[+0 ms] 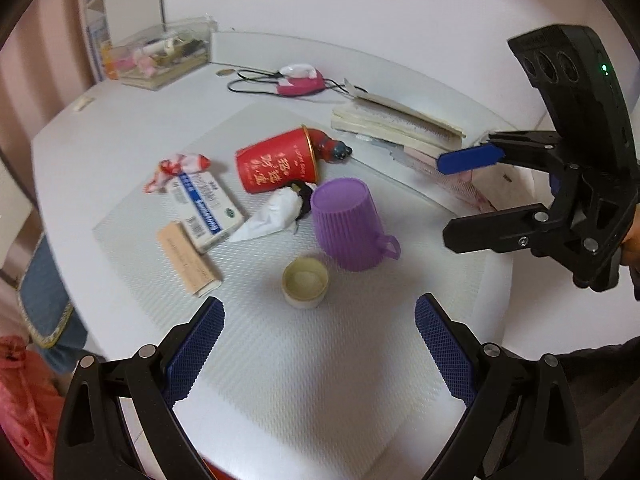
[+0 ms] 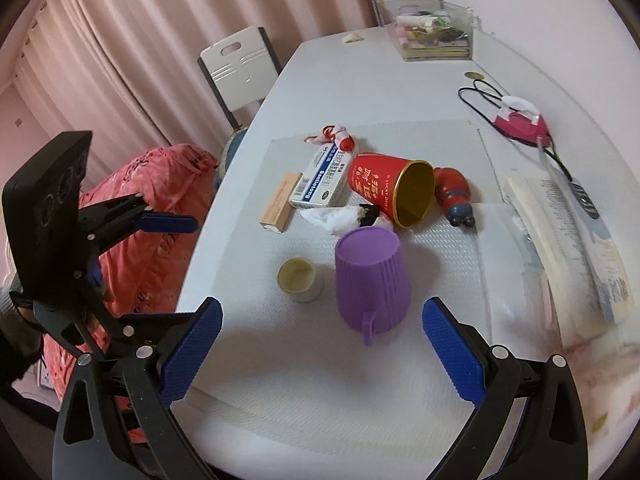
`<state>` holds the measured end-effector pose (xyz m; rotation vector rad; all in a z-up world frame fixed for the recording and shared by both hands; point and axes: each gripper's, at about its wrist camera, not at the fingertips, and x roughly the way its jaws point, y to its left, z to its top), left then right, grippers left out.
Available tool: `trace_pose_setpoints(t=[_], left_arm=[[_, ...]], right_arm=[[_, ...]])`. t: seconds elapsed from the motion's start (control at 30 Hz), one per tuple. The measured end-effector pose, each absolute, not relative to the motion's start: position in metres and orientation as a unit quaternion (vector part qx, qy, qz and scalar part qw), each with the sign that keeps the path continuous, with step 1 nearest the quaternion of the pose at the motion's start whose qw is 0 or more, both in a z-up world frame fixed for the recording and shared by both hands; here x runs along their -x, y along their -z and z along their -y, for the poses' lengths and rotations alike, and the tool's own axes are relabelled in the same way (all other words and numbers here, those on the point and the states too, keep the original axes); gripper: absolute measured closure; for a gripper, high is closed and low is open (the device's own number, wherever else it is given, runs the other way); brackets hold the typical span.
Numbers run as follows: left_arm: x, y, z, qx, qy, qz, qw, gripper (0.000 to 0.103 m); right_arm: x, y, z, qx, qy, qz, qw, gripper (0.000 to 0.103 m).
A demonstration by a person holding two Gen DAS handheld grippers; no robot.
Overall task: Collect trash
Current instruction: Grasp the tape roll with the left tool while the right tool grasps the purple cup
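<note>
On the white mat (image 1: pixel 280 360) lie a crumpled white tissue (image 1: pixel 272 216), a red paper cup (image 1: pixel 276 164) on its side, a blue-and-white box (image 1: pixel 204 206), a tan box (image 1: pixel 188 258), a red-and-white wrapper (image 1: pixel 180 166) and a small cream lid (image 1: pixel 305 280). An upside-down purple bin (image 1: pixel 348 224) with a handle stands by them. My left gripper (image 1: pixel 320 344) is open above the near mat. My right gripper (image 2: pixel 320 340) is open just before the purple bin (image 2: pixel 372 280); it also shows at the right of the left view (image 1: pixel 460 200).
A red toy figure (image 2: pixel 454 194) lies behind the red cup (image 2: pixel 392 190). Open books (image 2: pixel 568 240) sit at right, a pink device with black cable (image 2: pixel 520 122) and a clear box (image 2: pixel 434 28) farther back. A chair (image 2: pixel 240 68) and pink bag (image 2: pixel 152 216) stand left of the table.
</note>
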<state>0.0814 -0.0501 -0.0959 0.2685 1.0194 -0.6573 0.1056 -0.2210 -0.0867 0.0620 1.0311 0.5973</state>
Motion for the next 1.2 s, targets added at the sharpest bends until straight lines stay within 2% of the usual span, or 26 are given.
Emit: trace_pose_setpoints(t=[0.27, 0.33, 0.47, 0.53, 0.67, 0.7, 0.8, 0.83, 0.87, 0.93, 1.07, 1.2], left_arm=[[-0.109, 0.137, 0.055, -0.135, 0.320, -0.490, 0.800, 0.008], [-0.113, 0.145, 0.056, -0.135, 0.326, -0.494, 0.795, 0.008], [-0.118, 0.156, 0.061, -0.141, 0.338, -0.492, 0.789, 0.009], [-0.121, 0.161, 0.062, -0.140, 0.346, -0.492, 0.787, 0.022], [-0.127, 0.170, 0.065, -0.147, 0.342, -0.495, 0.785, 0.027], [-0.128, 0.172, 0.065, -0.146, 0.343, -0.496, 0.784, 0.030], [-0.126, 0.174, 0.067, -0.155, 0.344, -0.490, 0.786, 0.030], [-0.125, 0.174, 0.067, -0.157, 0.343, -0.487, 0.787, 0.033], [-0.125, 0.174, 0.067, -0.162, 0.336, -0.483, 0.792, 0.037], [-0.123, 0.171, 0.067, -0.162, 0.340, -0.479, 0.792, 0.060], [-0.117, 0.173, 0.072, -0.188, 0.335, -0.472, 0.794, 0.061], [-0.121, 0.170, 0.066, -0.159, 0.334, -0.483, 0.793, 0.061]], right_arm=[[-0.137, 0.132, 0.213, -0.013, -0.291, -0.500, 0.816, 0.005], [-0.143, 0.140, 0.211, -0.012, -0.295, -0.504, 0.812, 0.010], [-0.152, 0.153, 0.208, -0.003, -0.293, -0.511, 0.809, 0.011], [-0.156, 0.158, 0.209, -0.005, -0.293, -0.512, 0.808, 0.012], [-0.160, 0.167, 0.209, 0.000, -0.294, -0.517, 0.804, 0.019], [-0.161, 0.169, 0.208, 0.001, -0.295, -0.518, 0.803, 0.019], [-0.164, 0.174, 0.207, 0.002, -0.297, -0.521, 0.800, 0.019], [-0.164, 0.176, 0.206, 0.001, -0.301, -0.522, 0.798, 0.024], [-0.165, 0.177, 0.206, 0.002, -0.301, -0.523, 0.797, 0.030], [-0.165, 0.178, 0.204, 0.008, -0.302, -0.517, 0.801, 0.034], [-0.163, 0.177, 0.204, 0.009, -0.306, -0.513, 0.802, 0.037], [-0.159, 0.173, 0.206, 0.003, -0.312, -0.507, 0.803, 0.037]])
